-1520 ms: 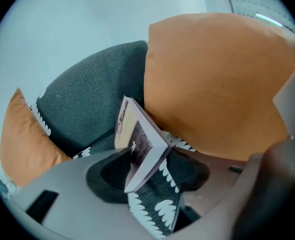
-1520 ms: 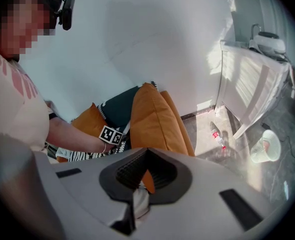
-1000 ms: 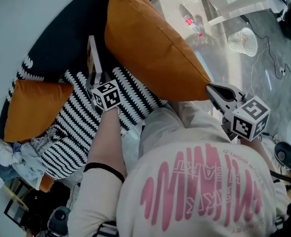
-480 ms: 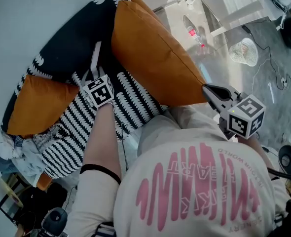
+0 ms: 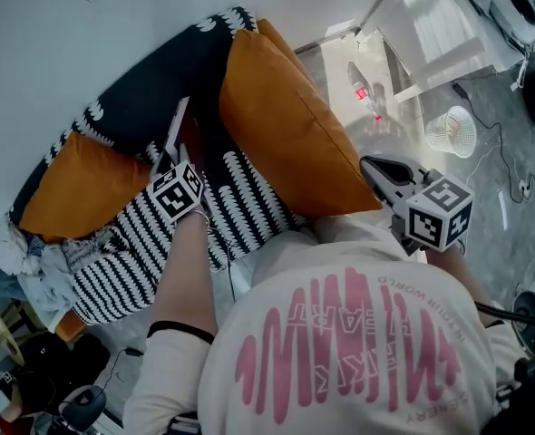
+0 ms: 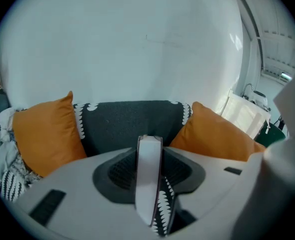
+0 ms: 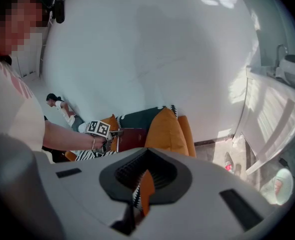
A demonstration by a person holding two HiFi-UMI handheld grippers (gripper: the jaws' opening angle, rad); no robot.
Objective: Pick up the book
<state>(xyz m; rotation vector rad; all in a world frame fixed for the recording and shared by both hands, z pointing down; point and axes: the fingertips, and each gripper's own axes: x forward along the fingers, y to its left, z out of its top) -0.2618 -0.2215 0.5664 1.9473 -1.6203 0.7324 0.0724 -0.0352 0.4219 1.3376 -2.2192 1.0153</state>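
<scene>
Where the person's white shirt [image 5: 340, 352] with its pink print fills the bottom of the head view, a bare forearm [image 5: 190, 270] reaches up from it to the left gripper [image 5: 170, 155]. Its jaws have just been closing and press from both sides on the book [image 6: 148, 179]. A pale edge of the book stands upright between the pads in the left gripper view, with a strip of black-and-white pattern showing under its lower corner. From the right gripper view the same book shows a dark red cover. On the other side, the right gripper [image 5: 378, 167] hangs just beside the edge of the large orange cushion [image 5: 295, 134], its jaws a narrow slit apart with nothing in them. Beyond the grippers lies the sofa [image 5: 249, 193]. It has a striped seat, a dark backrest [image 5: 141, 107] behind the book, and a small orange cushion [image 5: 77, 188] at the left end with a heap of cloth [image 5: 32, 265] below it. Farthest off, on the grey floor [image 5: 485, 179] past the large cushion, lie a bottle [image 5: 367, 98] and a white mesh basket [image 5: 449, 130].
</scene>
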